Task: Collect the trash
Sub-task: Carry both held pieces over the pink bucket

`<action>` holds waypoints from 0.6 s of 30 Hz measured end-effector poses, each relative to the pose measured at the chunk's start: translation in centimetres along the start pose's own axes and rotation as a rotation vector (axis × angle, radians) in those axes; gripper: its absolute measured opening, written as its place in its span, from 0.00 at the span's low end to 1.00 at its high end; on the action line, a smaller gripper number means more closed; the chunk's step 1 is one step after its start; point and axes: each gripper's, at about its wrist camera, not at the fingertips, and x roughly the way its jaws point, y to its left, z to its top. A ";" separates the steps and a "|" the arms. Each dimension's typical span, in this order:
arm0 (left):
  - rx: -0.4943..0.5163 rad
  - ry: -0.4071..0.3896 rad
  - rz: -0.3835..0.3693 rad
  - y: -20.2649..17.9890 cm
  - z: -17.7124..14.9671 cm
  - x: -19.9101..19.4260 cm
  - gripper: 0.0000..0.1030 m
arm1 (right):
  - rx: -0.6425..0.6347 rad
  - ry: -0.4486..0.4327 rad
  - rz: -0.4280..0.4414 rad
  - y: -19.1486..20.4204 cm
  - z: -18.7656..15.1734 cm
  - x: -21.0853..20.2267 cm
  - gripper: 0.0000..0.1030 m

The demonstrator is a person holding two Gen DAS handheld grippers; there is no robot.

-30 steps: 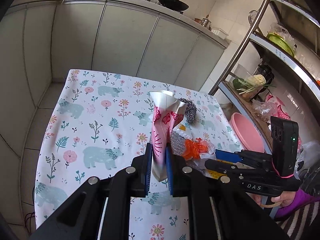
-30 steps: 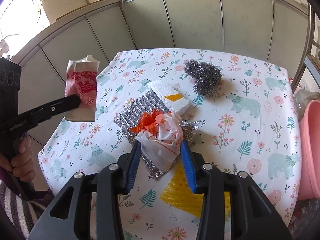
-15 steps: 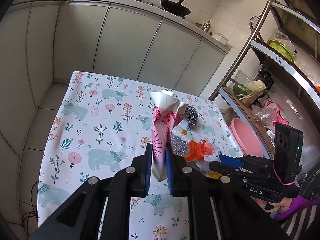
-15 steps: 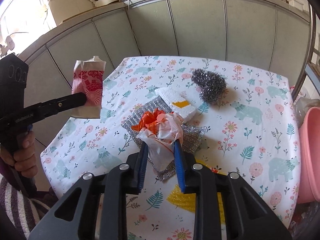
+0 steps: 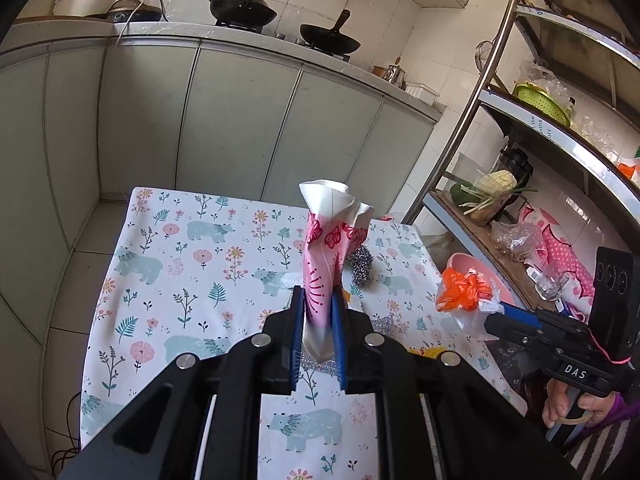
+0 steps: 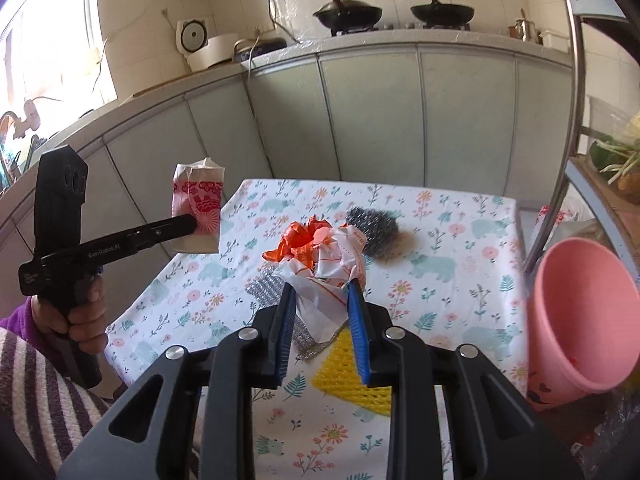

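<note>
My left gripper is shut on a crumpled pink-and-white paper cup and holds it above the floral tablecloth. The right wrist view shows that same cup at the left, pinched by the left gripper. My right gripper is shut on a crumpled white-and-orange plastic bag, lifted off the table. In the left wrist view the bag hangs at the right in the right gripper.
A steel wool scourer, a silver mesh cloth and a yellow net cloth lie on the table. A pink plastic bin stands at the table's right edge beside a metal shelf rack. Grey kitchen cabinets stand beyond.
The right gripper closed on the plastic bag and lifted it off the silver cloth, up and to the right. The left gripper rose a little with the cup.
</note>
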 end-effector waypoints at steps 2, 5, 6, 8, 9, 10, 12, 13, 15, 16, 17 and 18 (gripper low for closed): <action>0.005 -0.009 -0.007 -0.4 0.4 -0.1 0.12 | 0.011 -0.028 -0.020 -0.3 0.1 -0.8 0.26; 0.019 -0.028 -0.017 -1.2 1.0 -0.3 0.12 | 0.022 -0.067 -0.047 -0.7 0.1 -2.0 0.26; 0.021 -0.033 -0.021 -1.5 1.2 -0.3 0.12 | 0.025 -0.077 -0.054 -0.8 0.1 -2.3 0.26; 0.024 -0.044 -0.035 -1.9 1.5 -0.4 0.12 | 0.033 -0.093 -0.063 -1.1 0.1 -2.9 0.26; 0.026 -0.048 -0.039 -2.1 1.7 -0.3 0.12 | 0.037 -0.101 -0.066 -1.3 0.0 -3.2 0.26; 0.029 -0.053 -0.044 -2.4 1.8 -0.3 0.12 | 0.040 -0.110 -0.069 -1.4 0.0 -3.6 0.26; 0.030 -0.057 -0.057 -2.8 2.1 -0.1 0.12 | 0.047 -0.129 -0.077 -1.6 -0.1 -4.2 0.26; 0.031 -0.058 -0.065 -3.1 2.3 0.1 0.12 | 0.054 -0.144 -0.085 -1.9 -0.1 -4.7 0.26; 0.035 -0.062 -0.080 -3.7 2.6 0.4 0.12 | 0.069 -0.165 -0.096 -2.5 -0.2 -5.5 0.26; 0.039 -0.064 -0.085 -4.0 2.7 0.5 0.12 | 0.076 -0.171 -0.101 -2.8 -0.3 -5.7 0.26; 0.044 -0.063 -0.092 -4.4 2.9 0.7 0.12 | 0.085 -0.178 -0.107 -3.1 -0.4 -6.1 0.26; 0.048 -0.064 -0.098 -4.7 3.0 0.8 0.12 | 0.092 -0.183 -0.112 -3.2 -0.5 -6.3 0.26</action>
